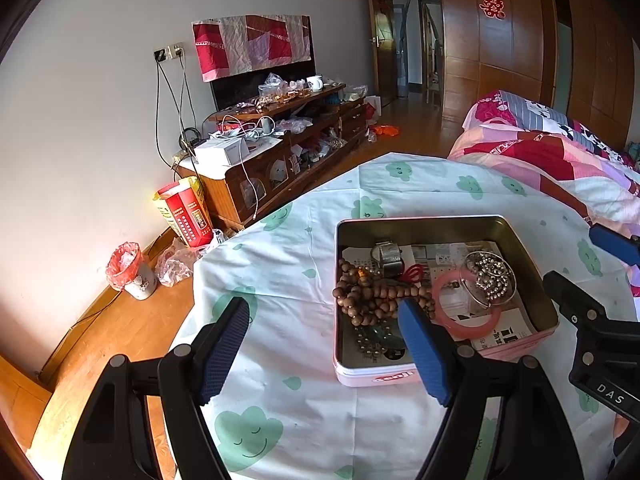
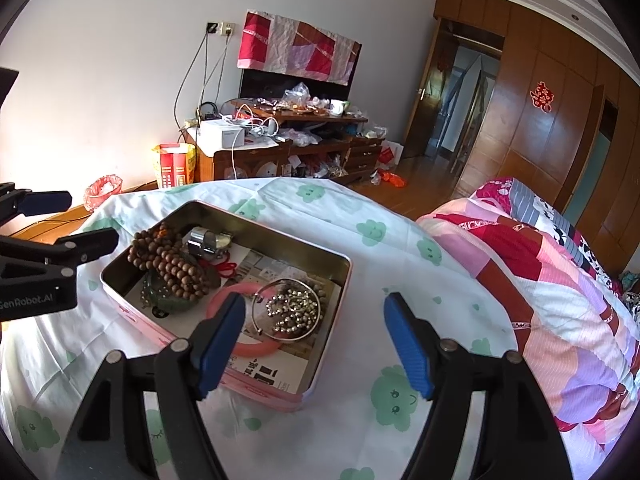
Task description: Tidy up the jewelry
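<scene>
On the cloud-print sheet (image 2: 384, 240) sits my pink tin (image 2: 320, 364), with wooden beads (image 2: 172, 260), a watch (image 2: 206, 242), a pink bangle (image 2: 256, 350) and a silver bracelet (image 2: 288, 308) inside. Both grippers, left gripper (image 1: 324, 352) and right gripper (image 2: 314, 344), hang apart and empty. I'd lower the right one slowly onto a single piece, avoiding tangles.

The tin box (image 2: 340, 280) is dull golden metal inside, glossy pink outside, lined with printed paper (image 2: 288, 364). Matt wooden beads (image 2: 172, 256) lie beside a shiny metal watch (image 2: 204, 240). Soft printed cotton cloth (image 2: 400, 240) lies beneath.
</scene>
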### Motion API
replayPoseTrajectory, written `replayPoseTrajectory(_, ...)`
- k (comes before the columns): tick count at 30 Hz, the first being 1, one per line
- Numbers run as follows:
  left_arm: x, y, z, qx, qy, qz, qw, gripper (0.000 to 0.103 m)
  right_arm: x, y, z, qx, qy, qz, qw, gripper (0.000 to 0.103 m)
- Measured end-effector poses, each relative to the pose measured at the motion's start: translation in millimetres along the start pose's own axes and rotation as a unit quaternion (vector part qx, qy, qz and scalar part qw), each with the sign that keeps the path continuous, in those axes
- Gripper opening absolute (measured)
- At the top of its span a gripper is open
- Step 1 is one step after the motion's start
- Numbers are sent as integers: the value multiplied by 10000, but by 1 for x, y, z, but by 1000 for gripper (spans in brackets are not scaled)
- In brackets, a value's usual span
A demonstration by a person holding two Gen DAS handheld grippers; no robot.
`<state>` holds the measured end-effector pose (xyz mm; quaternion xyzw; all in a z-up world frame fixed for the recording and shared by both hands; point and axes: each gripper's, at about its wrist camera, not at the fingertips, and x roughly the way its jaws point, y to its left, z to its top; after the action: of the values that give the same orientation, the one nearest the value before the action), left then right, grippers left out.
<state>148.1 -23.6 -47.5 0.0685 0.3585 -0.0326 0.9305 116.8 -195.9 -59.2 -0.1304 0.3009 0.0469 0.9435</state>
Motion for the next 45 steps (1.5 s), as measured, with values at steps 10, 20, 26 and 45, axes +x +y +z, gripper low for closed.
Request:
replayPoseTrajectory(10,0,0,0,7,-4,5,10000,77,-2,-1,0,2,-38,-23,10000,79)
replayPoseTrajectory(20,-1,0,0,21,2,-1,10000,77,-2,-1,-3,-44,-16,-24,10000,80)
replayPoseTrajectory(26,-1,1,1,-1,22,31,10000,77,-2,-1,-2,-28,-30,-44,10000,81)
replayPoseTrajectory(45,3,-1,-2,-35,117,52,9999,77,-6,-13,-1,81,-181,-225,9995,85)
